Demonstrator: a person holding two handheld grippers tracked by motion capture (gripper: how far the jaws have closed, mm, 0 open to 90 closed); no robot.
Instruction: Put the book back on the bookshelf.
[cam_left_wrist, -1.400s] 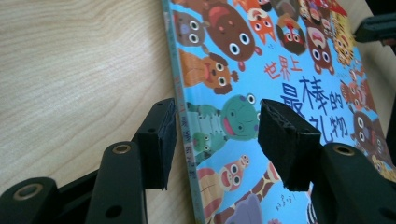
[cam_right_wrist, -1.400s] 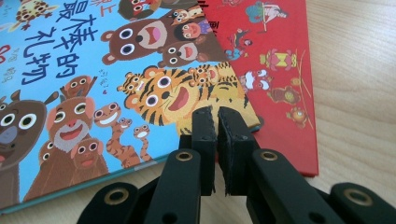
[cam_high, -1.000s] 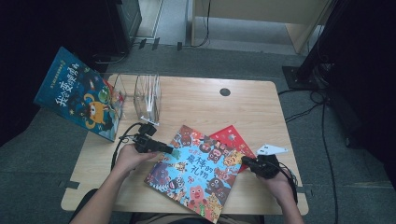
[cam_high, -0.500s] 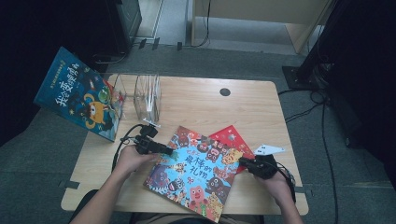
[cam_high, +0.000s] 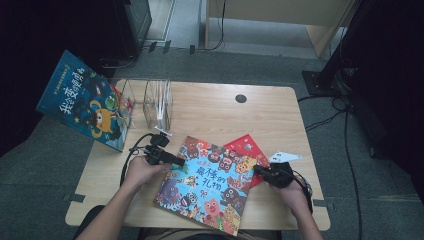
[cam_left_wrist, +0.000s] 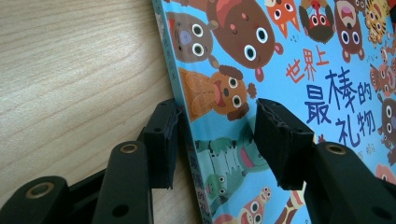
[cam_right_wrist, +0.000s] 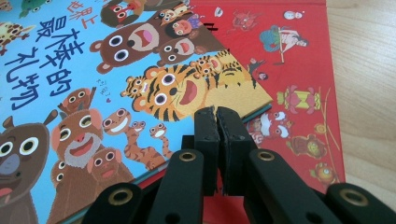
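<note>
A blue picture book (cam_high: 207, 182) covered in cartoon animals lies flat at the table's front, partly over a red book (cam_high: 247, 146). My left gripper (cam_high: 180, 162) stands open astride the blue book's left spine edge. In the left gripper view (cam_left_wrist: 217, 112) one jaw sits beside the spine on the wood and the other hovers over the blue book's cover (cam_left_wrist: 280, 60). My right gripper (cam_high: 256, 170) is shut. In the right gripper view its tips (cam_right_wrist: 215, 111) rest at the right edge of the blue book (cam_right_wrist: 70, 70), above the red book (cam_right_wrist: 299, 60), with nothing visible between the pads.
A second blue book (cam_high: 82, 100) leans at the table's far left, beside a clear acrylic rack (cam_high: 157, 102). A black cable hole (cam_high: 241, 98) sits toward the back of the wooden table (cam_high: 280, 115). Cables trail from both grippers.
My right gripper has edged a little leftward to the blue book's right edge. The left gripper has kept still.
</note>
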